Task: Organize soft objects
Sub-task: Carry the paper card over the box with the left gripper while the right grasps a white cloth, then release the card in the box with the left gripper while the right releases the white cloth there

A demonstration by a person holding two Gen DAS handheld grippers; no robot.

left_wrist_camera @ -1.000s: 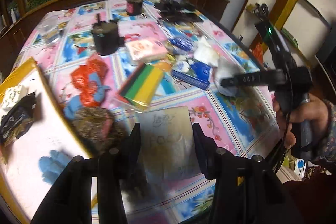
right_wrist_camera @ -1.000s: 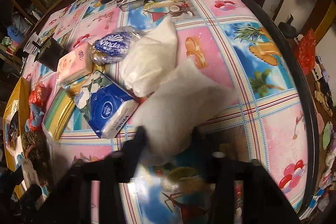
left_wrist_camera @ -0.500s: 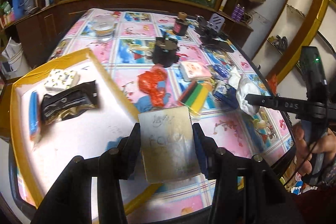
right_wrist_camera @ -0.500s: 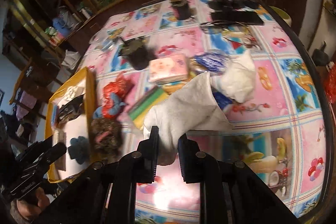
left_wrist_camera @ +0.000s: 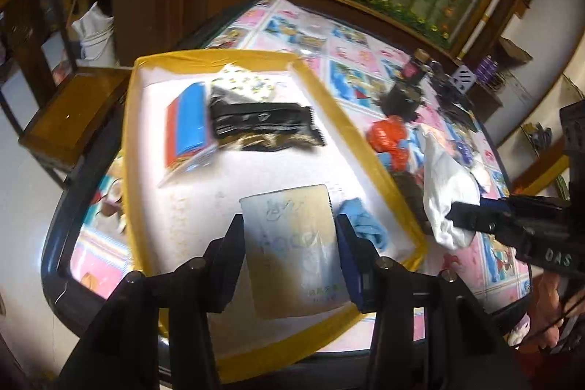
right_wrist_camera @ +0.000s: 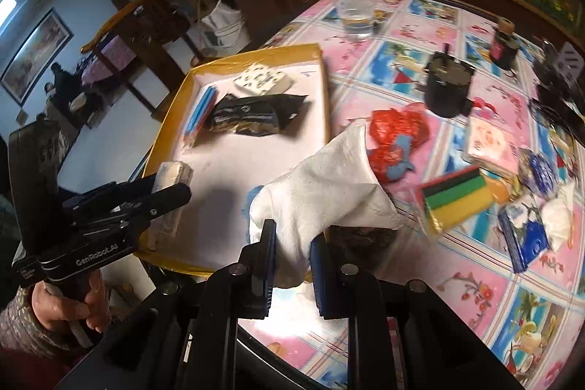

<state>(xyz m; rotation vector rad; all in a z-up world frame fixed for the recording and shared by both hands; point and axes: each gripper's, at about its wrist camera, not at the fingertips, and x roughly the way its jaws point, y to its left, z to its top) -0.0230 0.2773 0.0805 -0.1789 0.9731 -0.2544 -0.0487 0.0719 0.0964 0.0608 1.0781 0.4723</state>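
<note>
My left gripper [left_wrist_camera: 289, 236] is shut on a pale flat tissue pack [left_wrist_camera: 292, 243] and holds it over the near end of the yellow-rimmed white tray [left_wrist_camera: 139, 148]; it also shows in the right wrist view [right_wrist_camera: 172, 185]. My right gripper [right_wrist_camera: 290, 245] is shut on a white cloth [right_wrist_camera: 329, 185], held above the table just right of the tray [right_wrist_camera: 256, 57]; the cloth also shows in the left wrist view [left_wrist_camera: 446, 185]. In the tray lie a black packet [left_wrist_camera: 263, 127], a blue-and-red pack [left_wrist_camera: 186, 123], a patterned white pack [left_wrist_camera: 248, 83] and a blue cloth [left_wrist_camera: 365, 225].
On the patterned tablecloth [right_wrist_camera: 475, 287] lie a red-and-blue soft item [right_wrist_camera: 395, 137], a striped sponge pack [right_wrist_camera: 457, 200], a pink pack [right_wrist_camera: 490, 145], blue tissue packs [right_wrist_camera: 523, 236], a black container [right_wrist_camera: 448, 90], a glass [right_wrist_camera: 356, 15] and a dark bottle [right_wrist_camera: 504, 42]. Chairs stand left of the table.
Both grippers have swung left towards the tray. My left gripper carried the tissue pack over the tray's near end. My right gripper lifted the white cloth off the pile and brought it beside the tray.
</note>
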